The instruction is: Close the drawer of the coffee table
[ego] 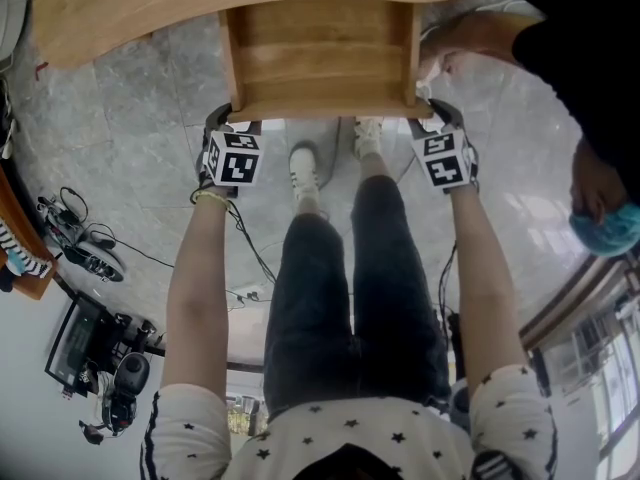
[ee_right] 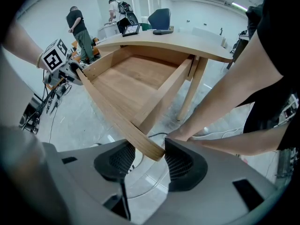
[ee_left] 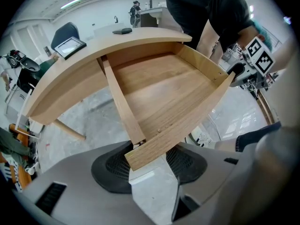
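We hold the left gripper [ee_left: 150, 161] and right gripper [ee_right: 149, 156] fingers clamped on the front corners of the pulled-out light wooden drawer [ego: 320, 38]. Next, push evenly into the pale wooden coffee table [ego: 100, 8].

Grey marble floor [ego: 150, 98] w/ cables [ego: 72, 230], white walls [ee_right: 37, 13], ceiling strip lights [ee_left: 77, 2], blue chair [ee_right: 159, 17].

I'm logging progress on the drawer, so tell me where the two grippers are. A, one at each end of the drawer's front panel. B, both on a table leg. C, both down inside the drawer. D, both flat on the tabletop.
A: the left gripper and the right gripper each have one end of the open drawer's front panel between their jaws.
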The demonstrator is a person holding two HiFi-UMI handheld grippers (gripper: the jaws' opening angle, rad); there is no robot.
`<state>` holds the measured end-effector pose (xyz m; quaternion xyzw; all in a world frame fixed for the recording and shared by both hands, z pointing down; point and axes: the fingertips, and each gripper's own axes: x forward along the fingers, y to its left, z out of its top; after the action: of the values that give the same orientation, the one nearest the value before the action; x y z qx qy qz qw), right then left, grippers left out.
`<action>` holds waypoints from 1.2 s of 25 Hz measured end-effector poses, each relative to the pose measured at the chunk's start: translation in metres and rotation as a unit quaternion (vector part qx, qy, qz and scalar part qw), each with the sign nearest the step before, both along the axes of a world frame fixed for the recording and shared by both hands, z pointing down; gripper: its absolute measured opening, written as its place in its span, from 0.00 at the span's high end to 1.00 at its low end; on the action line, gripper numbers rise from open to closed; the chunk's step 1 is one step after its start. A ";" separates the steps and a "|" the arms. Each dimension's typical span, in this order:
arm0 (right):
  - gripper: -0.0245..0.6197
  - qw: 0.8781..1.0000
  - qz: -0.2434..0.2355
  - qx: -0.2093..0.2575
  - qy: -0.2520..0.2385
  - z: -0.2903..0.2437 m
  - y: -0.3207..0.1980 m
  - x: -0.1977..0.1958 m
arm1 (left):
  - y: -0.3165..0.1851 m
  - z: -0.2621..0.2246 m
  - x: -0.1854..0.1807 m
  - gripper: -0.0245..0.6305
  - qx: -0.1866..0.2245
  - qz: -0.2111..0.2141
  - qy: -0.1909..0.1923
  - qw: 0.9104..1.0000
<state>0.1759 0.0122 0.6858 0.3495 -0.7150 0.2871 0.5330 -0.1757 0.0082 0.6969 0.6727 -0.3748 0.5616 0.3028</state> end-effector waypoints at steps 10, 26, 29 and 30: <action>0.65 1.000 0.005 -0.001 -0.001 -0.002 -0.007 -0.002 | -0.011 -0.002 -0.002 0.62 0.003 0.005 0.000 1.000; 0.65 1.000 0.001 0.013 -0.005 -0.004 -0.031 0.000 | -0.033 -0.005 0.001 0.62 0.017 0.003 0.000 1.000; 0.65 1.000 0.003 0.015 -0.007 0.001 -0.038 -0.001 | -0.040 0.000 -0.001 0.62 0.018 0.004 -0.001 1.000; 0.65 1.000 0.002 0.015 -0.006 0.001 -0.039 -0.001 | -0.041 0.000 -0.001 0.62 0.019 0.004 0.000 1.000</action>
<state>0.1745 -0.0270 0.6869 0.3575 -0.7217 0.2797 0.5227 -0.1765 -0.0331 0.6974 0.6794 -0.3829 0.5559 0.2878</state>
